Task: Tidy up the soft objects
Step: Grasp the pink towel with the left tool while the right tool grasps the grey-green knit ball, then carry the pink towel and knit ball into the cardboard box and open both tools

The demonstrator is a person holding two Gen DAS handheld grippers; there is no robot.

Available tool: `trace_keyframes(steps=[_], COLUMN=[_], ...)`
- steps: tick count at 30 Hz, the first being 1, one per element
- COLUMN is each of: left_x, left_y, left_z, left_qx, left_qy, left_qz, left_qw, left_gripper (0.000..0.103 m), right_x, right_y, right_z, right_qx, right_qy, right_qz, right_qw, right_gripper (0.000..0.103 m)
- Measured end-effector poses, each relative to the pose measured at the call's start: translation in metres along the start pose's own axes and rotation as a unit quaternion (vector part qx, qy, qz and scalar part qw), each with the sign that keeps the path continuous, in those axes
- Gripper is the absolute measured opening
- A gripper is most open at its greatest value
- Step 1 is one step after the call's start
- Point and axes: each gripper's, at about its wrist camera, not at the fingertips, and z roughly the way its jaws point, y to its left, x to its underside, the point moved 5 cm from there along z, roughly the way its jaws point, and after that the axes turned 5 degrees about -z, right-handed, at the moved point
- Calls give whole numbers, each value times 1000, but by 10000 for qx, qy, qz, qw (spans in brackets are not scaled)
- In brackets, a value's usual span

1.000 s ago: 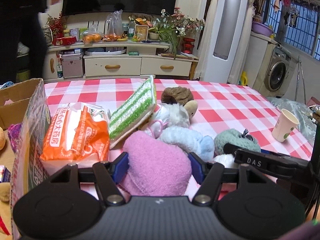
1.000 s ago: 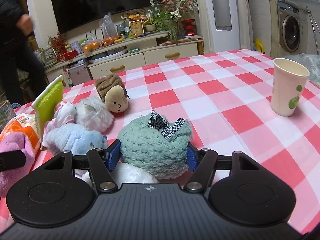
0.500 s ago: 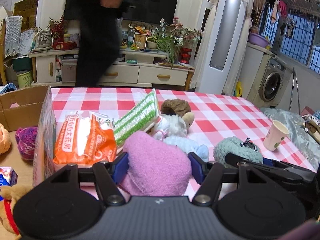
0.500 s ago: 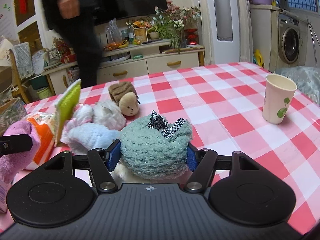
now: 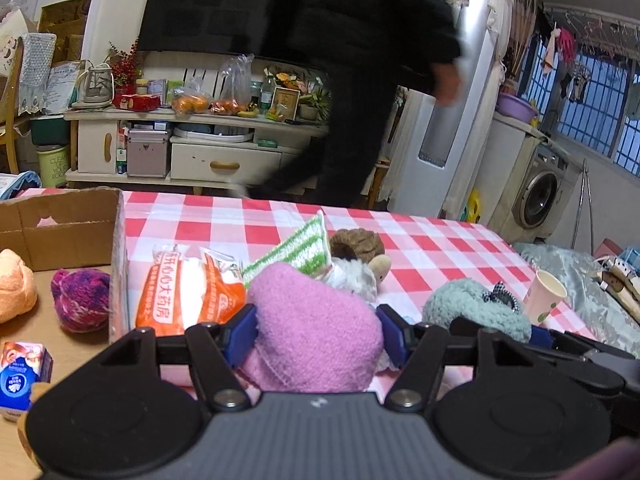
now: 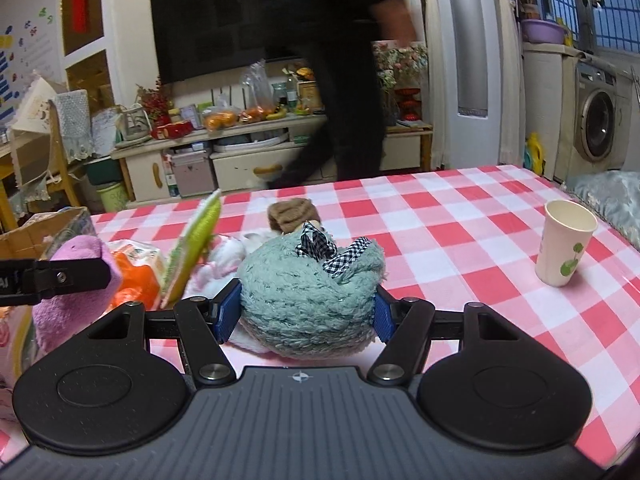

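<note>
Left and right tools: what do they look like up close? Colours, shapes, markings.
Both match. The left tool has a matte black body with a ribbed grey centre plate, two round black discs either side, black linkage arms with silver pivot screws, and blue ribbed finger pads. The right tool is the same; a small compass-like mark sits on its centre plate. No cables or sleeves visible.

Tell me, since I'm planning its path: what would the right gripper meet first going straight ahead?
Probably the brown plush toy directly beyond the fuzzy teal plush that the right gripper holds; depth is unclear.
</note>
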Motion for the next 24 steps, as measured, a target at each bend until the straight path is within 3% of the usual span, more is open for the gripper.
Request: trace_keyframes(steps=[24], left_x=[-29], left_y=[41], left_z=[-25], left_qx=[-196], left_qy=[-451], left_qz=[-449], left_qw=[9978], left_gripper=[64], right_x=[-30], right_y=[68], right_z=[-12], right_qx=[-761], right_qy=[-280], right_qz=[-466], right_qw=[9956], right_gripper=[80])
